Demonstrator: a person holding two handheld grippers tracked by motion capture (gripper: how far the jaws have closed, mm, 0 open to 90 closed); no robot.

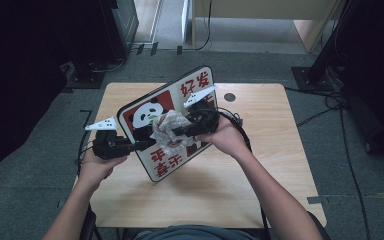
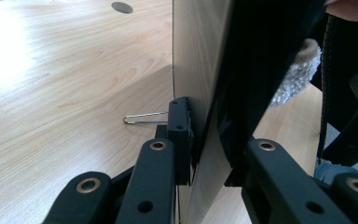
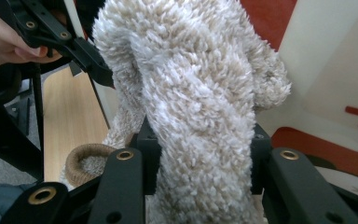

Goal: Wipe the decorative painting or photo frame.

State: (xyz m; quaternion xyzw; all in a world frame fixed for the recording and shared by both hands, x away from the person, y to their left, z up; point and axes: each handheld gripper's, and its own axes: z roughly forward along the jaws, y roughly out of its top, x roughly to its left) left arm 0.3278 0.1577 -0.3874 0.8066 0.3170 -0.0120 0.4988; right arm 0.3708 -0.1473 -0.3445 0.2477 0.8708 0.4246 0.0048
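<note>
We are wiping the board (image 1: 169,122), its edge clamped in the left gripper (image 1: 139,145), with a cloth (image 1: 170,127) pinched in the right gripper (image 1: 177,133); next we judge a steady stroke across its face

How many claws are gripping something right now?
2. The left claw clamps the lower left edge of the panda board, held tilted over the table; the right claw grips a fluffy cloth against the board's face.

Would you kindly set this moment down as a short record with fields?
work: wiping a picture board with a cloth
board: panda sign board, tilted up off the table
left gripper: shut on the board's edge
right gripper: shut on the fluffy beige cloth
cloth position: against the board's printed face
also on table: paper clip beside the board
</note>
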